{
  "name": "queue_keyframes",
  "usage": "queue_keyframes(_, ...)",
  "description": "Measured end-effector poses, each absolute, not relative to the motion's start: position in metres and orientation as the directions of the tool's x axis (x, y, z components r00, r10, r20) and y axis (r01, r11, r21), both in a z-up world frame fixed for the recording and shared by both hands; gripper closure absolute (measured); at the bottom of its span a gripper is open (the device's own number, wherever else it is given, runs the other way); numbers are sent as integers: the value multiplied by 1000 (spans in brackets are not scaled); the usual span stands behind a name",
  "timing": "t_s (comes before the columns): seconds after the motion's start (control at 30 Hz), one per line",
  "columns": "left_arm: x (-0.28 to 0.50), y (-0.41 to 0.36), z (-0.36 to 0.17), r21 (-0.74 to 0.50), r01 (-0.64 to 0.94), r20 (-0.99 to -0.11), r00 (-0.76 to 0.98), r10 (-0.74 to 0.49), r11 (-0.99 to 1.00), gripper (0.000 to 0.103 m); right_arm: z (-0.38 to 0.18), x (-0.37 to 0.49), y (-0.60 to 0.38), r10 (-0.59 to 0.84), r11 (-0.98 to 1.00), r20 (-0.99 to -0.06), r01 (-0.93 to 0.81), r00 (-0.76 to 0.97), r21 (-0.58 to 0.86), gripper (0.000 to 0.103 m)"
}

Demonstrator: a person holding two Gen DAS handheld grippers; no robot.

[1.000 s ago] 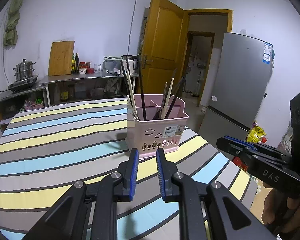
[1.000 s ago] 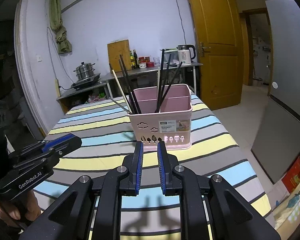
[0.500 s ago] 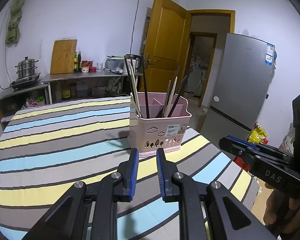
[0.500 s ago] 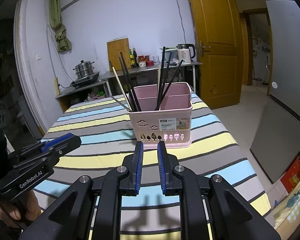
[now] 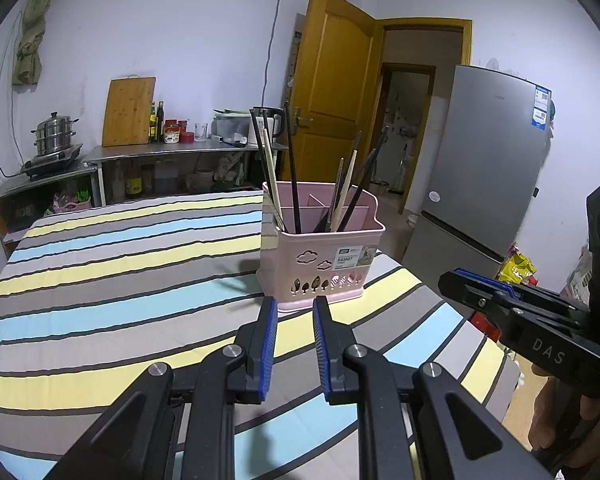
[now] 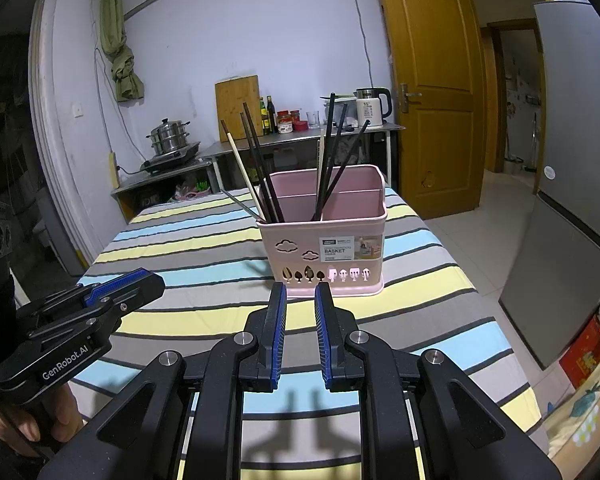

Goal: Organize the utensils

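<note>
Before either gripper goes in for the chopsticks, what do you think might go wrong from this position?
1. The chopsticks lean and cross in the pink basket, so closing on one may drag its neighbours out.
2. The basket looks light; pulling a chopstick sideways could tip or slide it on the striped tablecloth.
3. The left gripper and right gripper both face the same basket, so they might collide.

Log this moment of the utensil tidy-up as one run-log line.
left gripper: open, empty | right gripper: open, empty | chopsticks: standing in pink basket | basket: on striped table, ahead of both grippers
</note>
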State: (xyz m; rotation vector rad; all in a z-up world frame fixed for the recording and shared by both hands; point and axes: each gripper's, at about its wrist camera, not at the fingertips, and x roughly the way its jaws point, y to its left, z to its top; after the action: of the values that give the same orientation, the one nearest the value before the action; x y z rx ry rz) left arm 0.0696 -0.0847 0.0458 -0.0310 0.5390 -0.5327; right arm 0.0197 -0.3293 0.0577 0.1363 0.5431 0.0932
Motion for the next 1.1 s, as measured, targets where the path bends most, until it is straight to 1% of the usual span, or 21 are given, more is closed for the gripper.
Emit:
queue_keyframes(0.6, 65, -88, 45, -133, 455, -483, 746, -458, 881, 85, 58, 23, -328, 126, 987, -514, -56, 848, 149, 88)
queue_keyframes(1.1, 62, -90, 44, -130, 468, -480, 742, -468, 874, 85, 56, 23, -330, 126, 987, -520, -55, 845, 150, 88)
